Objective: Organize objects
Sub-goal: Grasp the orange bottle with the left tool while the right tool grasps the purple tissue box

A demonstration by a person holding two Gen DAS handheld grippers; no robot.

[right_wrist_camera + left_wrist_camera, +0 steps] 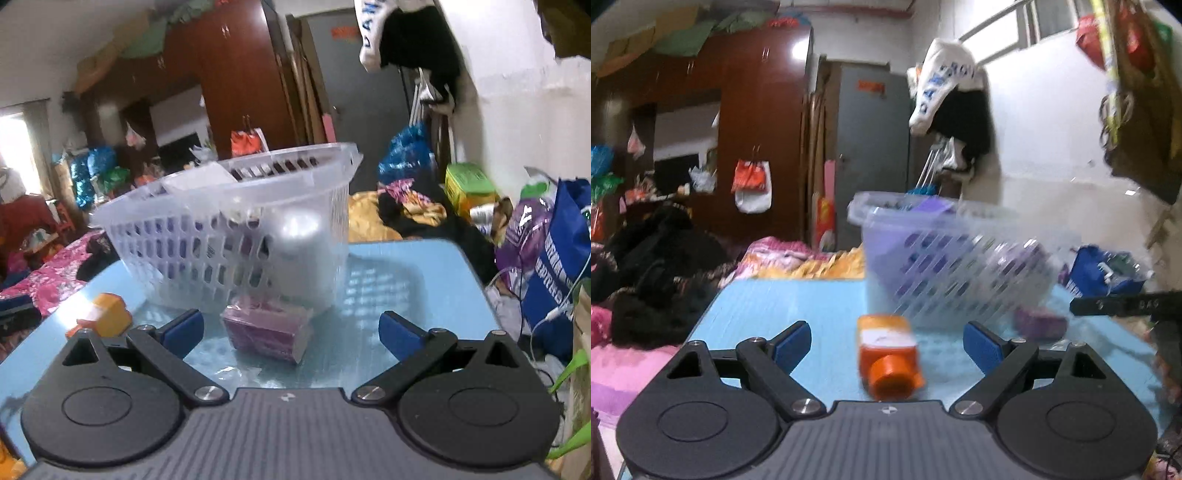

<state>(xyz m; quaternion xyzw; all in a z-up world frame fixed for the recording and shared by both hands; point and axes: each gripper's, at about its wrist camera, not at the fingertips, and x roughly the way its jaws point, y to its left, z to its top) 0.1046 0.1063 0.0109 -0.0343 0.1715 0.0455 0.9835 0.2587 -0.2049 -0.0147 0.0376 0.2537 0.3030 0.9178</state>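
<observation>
While left wrist view blurs, left gripper (pixel 888 345) spread wide, empty; orange bottle (pixel 889 356) lying between fingers on blue table (pixel 783 306), cap toward camera; clear basket (pixel 945 258) behind. Right wrist view: right gripper (pixel 291 332) wide, empty; purple packet (pixel 267 332) between fingers, just before basket (pixel 229 229).

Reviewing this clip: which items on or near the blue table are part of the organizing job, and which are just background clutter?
Job items:
orange bottle
purple packet
clear basket
left gripper, open
right gripper, open

Clutter:
blue bag
hanging white garment
dark clothes pile
</observation>
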